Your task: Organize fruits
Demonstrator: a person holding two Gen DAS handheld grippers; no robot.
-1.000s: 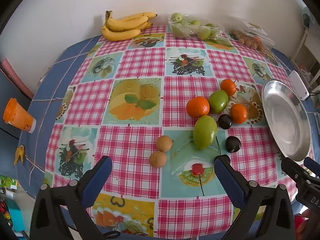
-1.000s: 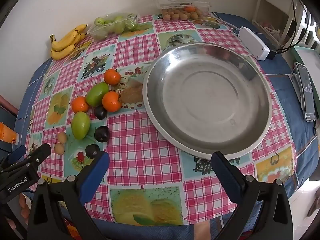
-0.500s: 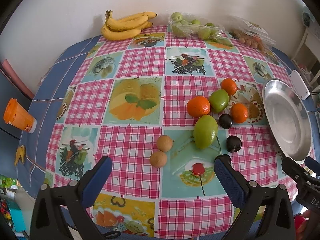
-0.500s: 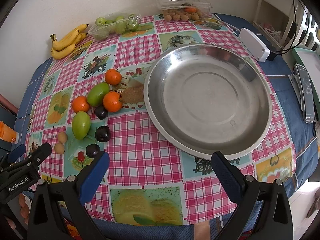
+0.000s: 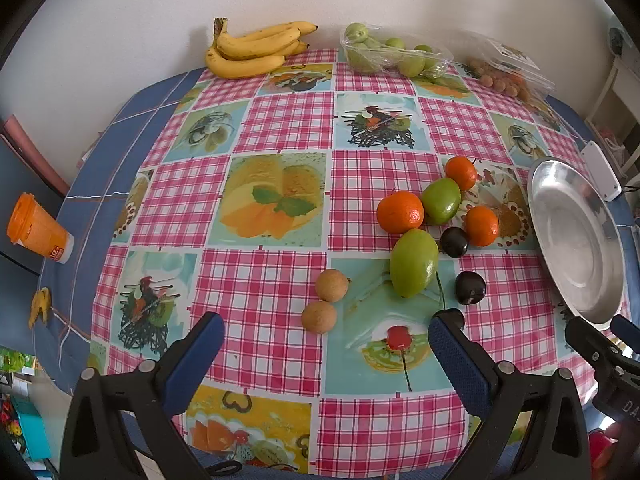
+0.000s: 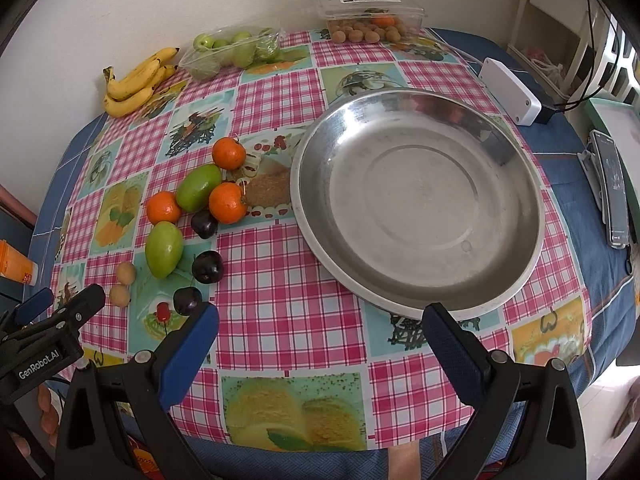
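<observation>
Loose fruit lies on the checked tablecloth left of a large empty steel plate (image 6: 516, 184) (image 5: 538, 184): three oranges (image 5: 400, 212) (image 6: 228, 202), two green mangoes (image 5: 414, 268) (image 6: 164, 249), three dark plums (image 5: 470, 288) (image 6: 207, 266) and two brown longans (image 5: 331, 285) (image 6: 126, 272). My left gripper (image 5: 325, 334) is open at the table's near edge, just short of the longans. My right gripper (image 6: 318, 326) is open, hovering before the plate's near rim. Neither holds anything.
Along the wall lie a banana bunch (image 5: 256, 50), a pack of green fruit (image 5: 392, 56) and a clear box of longans (image 6: 372, 16). A white device (image 6: 509, 91) and a phone (image 6: 612, 196) sit right of the plate. An orange cup (image 5: 38, 228) stands far left.
Both grippers have drifted very slightly; the scene is almost unchanged. No fruit has moved and both stay open.
</observation>
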